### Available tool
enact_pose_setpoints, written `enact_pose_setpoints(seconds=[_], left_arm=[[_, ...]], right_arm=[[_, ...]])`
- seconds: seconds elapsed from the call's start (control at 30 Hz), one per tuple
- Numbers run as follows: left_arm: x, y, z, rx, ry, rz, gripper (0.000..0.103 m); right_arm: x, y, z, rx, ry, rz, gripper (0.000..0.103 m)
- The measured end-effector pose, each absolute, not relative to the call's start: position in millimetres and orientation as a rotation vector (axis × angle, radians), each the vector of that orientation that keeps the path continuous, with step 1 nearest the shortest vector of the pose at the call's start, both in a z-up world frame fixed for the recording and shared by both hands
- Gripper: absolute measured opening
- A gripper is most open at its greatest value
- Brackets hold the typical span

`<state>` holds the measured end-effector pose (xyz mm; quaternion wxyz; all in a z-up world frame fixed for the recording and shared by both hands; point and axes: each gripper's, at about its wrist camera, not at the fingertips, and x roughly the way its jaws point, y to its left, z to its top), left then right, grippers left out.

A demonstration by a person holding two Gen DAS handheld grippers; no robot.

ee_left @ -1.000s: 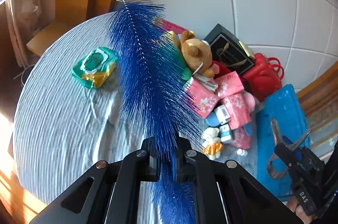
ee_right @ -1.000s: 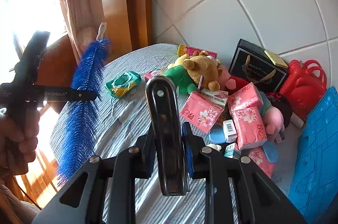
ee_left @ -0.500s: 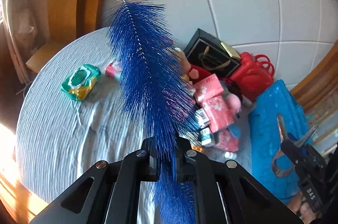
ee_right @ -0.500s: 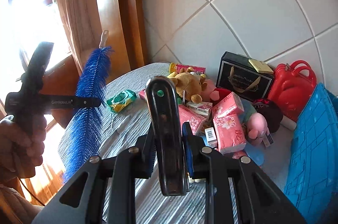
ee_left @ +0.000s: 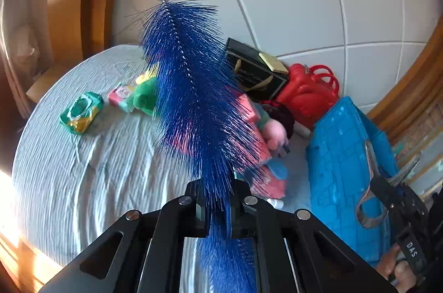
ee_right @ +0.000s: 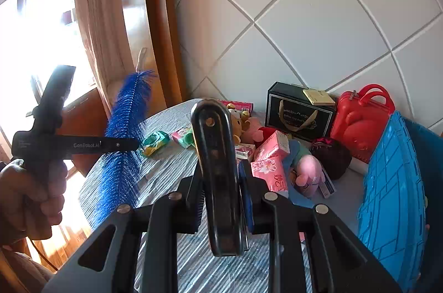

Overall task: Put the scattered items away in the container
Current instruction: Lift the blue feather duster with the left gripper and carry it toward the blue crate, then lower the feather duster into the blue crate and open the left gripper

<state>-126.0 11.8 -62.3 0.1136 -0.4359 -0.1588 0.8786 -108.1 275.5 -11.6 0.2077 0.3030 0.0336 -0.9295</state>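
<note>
Item 1. Left gripper [ee_left: 214, 205], lower centre of the left wrist view: jaws clamped on the bristled shaft of a blue bottle brush [ee_left: 193, 88]. The brush's long axis runs up and slightly left from the jaws, white handle tip at the upper left of the frame, bristle tail hanging below the jaws.

Item 2. Right gripper [ee_right: 221, 199], lower centre of the right wrist view: jaws clamped on a dark metal clip-like tool [ee_right: 214, 154], standing upright with its rounded end at frame centre. Its exact kind is hard to tell.

Item 3. Blue container [ee_right: 393, 196], right edge of both views, open side facing up and to the right. It lies to the right of both tools and nearer the right gripper; judged, that hand has the shorter carry, while the brush must cross over the pile and go in lengthwise.

Item 4. Scattered items, centre of the frame, on a striped grey cloth [ee_left: 97, 176]: pink tissue packs [ee_right: 270, 154], pink plush toy [ee_right: 308, 171], green wipes packet [ee_left: 80, 113], teddy bear [ee_right: 238, 120].

Item 5. Against the white panelled wall, upper right of the pile: black gift box [ee_right: 297, 113], red toy case [ee_right: 360, 118].
</note>
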Motion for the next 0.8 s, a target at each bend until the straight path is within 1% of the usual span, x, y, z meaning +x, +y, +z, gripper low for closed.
enact_pose_setpoints(seconds=[0.27, 0.57, 0.8], left_arm=[[-120, 75, -42, -1.231, -0.417, 2.546, 0.007], [-112, 147, -22, -1.171, -0.357, 2.477, 0.007], [-108, 206, -5, -1.125, -0.254, 2.437, 0.007]], right_arm=[[-91, 329, 2, 0.792, 0.068, -2.662, 0.022], [-72, 401, 12, 0.771, -0.019, -2.759, 0.022], [-53, 453, 18, 0.761, -0.106, -2.852, 0.022]])
